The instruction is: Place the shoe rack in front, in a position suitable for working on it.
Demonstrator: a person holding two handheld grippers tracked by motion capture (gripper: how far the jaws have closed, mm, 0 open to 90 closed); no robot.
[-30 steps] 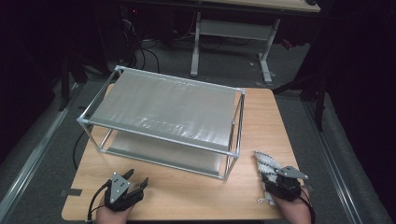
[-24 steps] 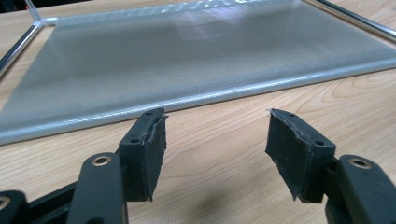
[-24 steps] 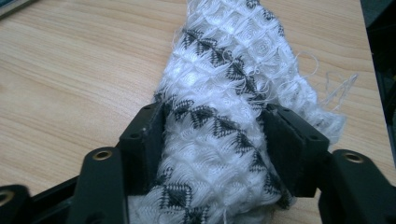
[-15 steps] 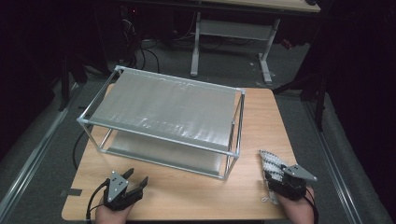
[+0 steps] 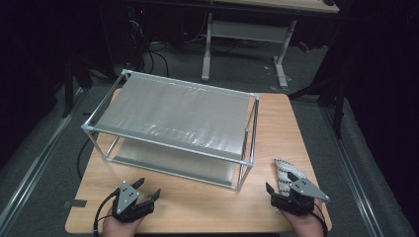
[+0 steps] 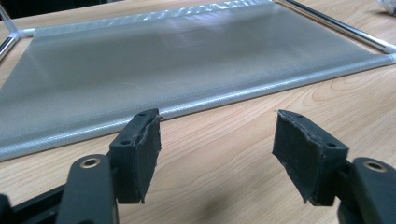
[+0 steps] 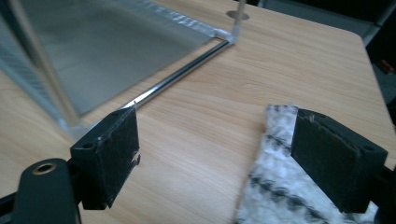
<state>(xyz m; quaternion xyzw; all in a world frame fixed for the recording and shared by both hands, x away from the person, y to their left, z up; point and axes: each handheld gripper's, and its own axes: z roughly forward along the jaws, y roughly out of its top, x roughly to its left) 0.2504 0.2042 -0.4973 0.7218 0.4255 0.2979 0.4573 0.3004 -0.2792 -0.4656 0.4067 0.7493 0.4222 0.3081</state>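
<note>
High view: a dim room with a grey floor (image 5: 49,148) lay around the wooden table (image 5: 276,123), and a second desk's white legs (image 5: 207,49) stood beyond it among dark cables. On the table a metal-framed rack (image 5: 173,123) with two grey mesh shelves took up the middle, standing between the two hands and the far edge. A black-and-white patterned cloth (image 5: 282,173) lay flat on the wood near the rack's right front post, just ahead of the right gripper (image 5: 282,186). Its jaws had just been opening and stood wide, nothing pinched; in the right gripper view the cloth (image 7: 280,186) lay partly under the right-hand pad. The left gripper (image 5: 146,190) rested near the front edge, jaws apart and empty.
</note>
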